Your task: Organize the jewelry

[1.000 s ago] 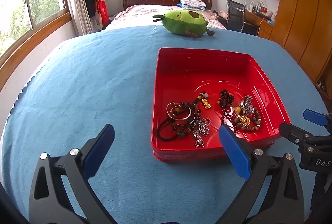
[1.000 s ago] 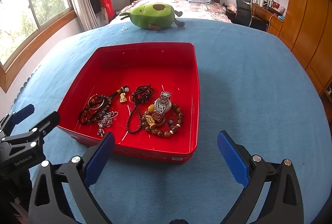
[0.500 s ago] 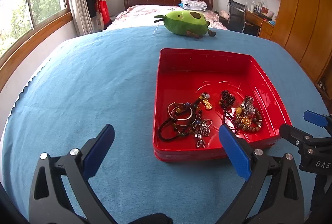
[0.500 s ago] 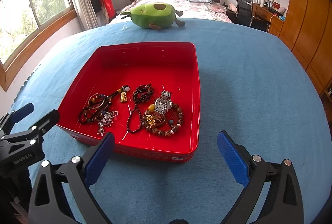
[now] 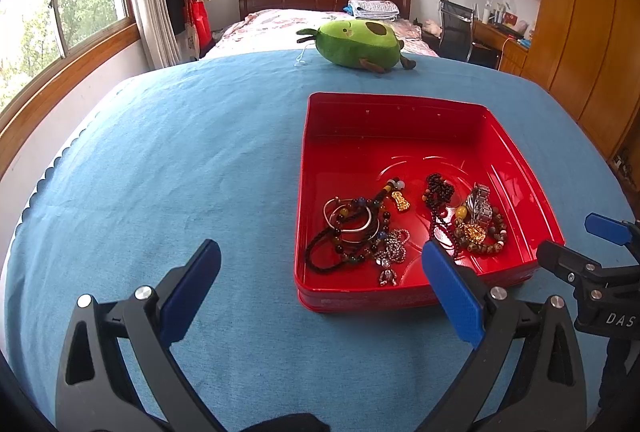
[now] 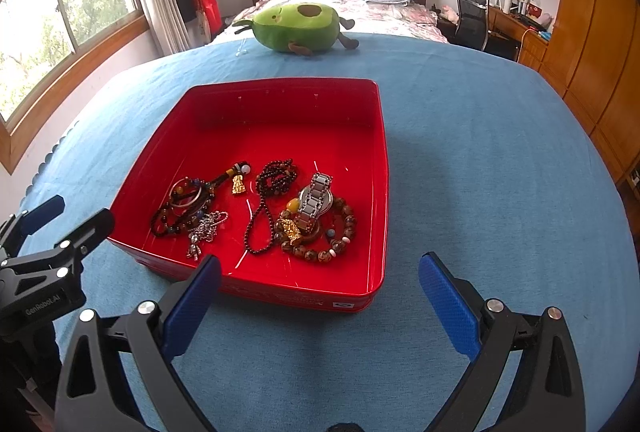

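From the left wrist view, we see our left tool [image 5: 320, 286] spread wide with nothing between its blue-padded fingers [image 5: 191, 286], hovering over the bench covered in blue cloth [image 5: 180, 160]. Its right finger overlaps the near edge of the shallow red plastic tray [image 5: 400, 112], which lies ahead and to the right. In the tray's near half lies the jewelry. On the left is a tangle of silver bangles and dark beaded cord [image 5: 352, 224], with a silver chain with a small pendant [image 5: 390, 256] at its near right and a gold charm [image 5: 401, 201] just beyond. On the right is a dark red bead strand [image 5: 438, 192] beside a silver metal-link watch [image 5: 478, 204], which rests on a brown wooden bead bracelet [image 5: 494, 236]. A green avocado plush toy [image 5: 356, 42] lies at the far edge of the bench, well apart from the tray. Our right tool [image 5: 584, 248] shows at the right edge, near the tray's right corner.

From the right wrist view, our right tool [image 6: 320, 304] is likewise wide open and empty, with the red tray [image 6: 280, 100] just ahead of its left finger [image 6: 192, 306]. The watch [image 6: 316, 198], bead bracelet [image 6: 332, 236], red bead strand [image 6: 272, 192], bangles and cord [image 6: 184, 204] and silver chain [image 6: 206, 228] all rest on the tray floor, towards its near side. The left tool [image 6: 60, 220] shows at the left edge, just beside the tray's left corner, its fingers apart. The plush toy [image 6: 298, 26] lies beyond the tray.
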